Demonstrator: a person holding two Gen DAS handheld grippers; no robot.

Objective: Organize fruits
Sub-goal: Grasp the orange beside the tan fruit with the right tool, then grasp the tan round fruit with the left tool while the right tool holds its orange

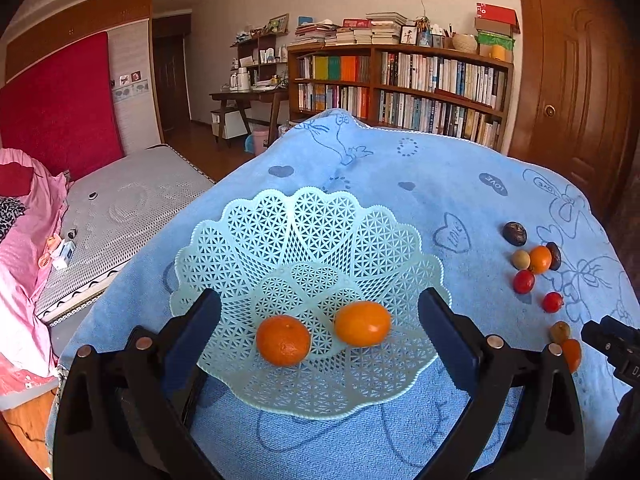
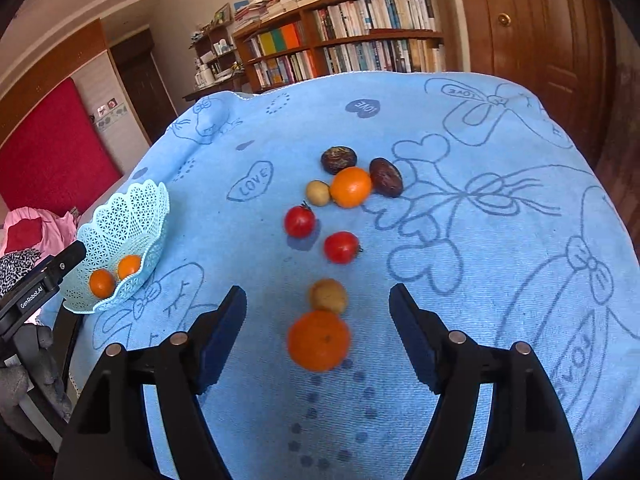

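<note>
Left wrist view: your left gripper (image 1: 320, 330) hangs over the near part of the basket (image 1: 312, 236), its jaws spread wide and holding nothing; two oranges (image 1: 283, 340) lie in the basket's bottom between the finger lines, close together but apart. The basket stands on the blue towel (image 1: 420, 168). The loose fruit lies well to the right of these jaws, near the towel's right edge: a dark fruit (image 1: 514, 233), an orange with a pale one and another dark one pressed to it, and two tomatoes (image 1: 523, 281) nearer you. The right gripper's tip shows at the frame's right edge, just beside the nearest fruit. Right wrist view: your right gripper (image 2: 318, 320) is likewise wide open and empty. The near orange (image 2: 319, 340) sits on the towel almost exactly midway between the two pads (image 2: 224, 336), slightly blurred, with a small tan fruit (image 2: 328, 296) touching its far side. Being round, the orange offers no long axis to align with. Beyond it the remaining fruit runs away from you in a loose line. The basket lies far to the left, beside the left gripper. Judgement: the right hand is much the nearer to the near orange, which lies straight ahead within the jaws' span; closing may nudge the tan fruit.
</note>
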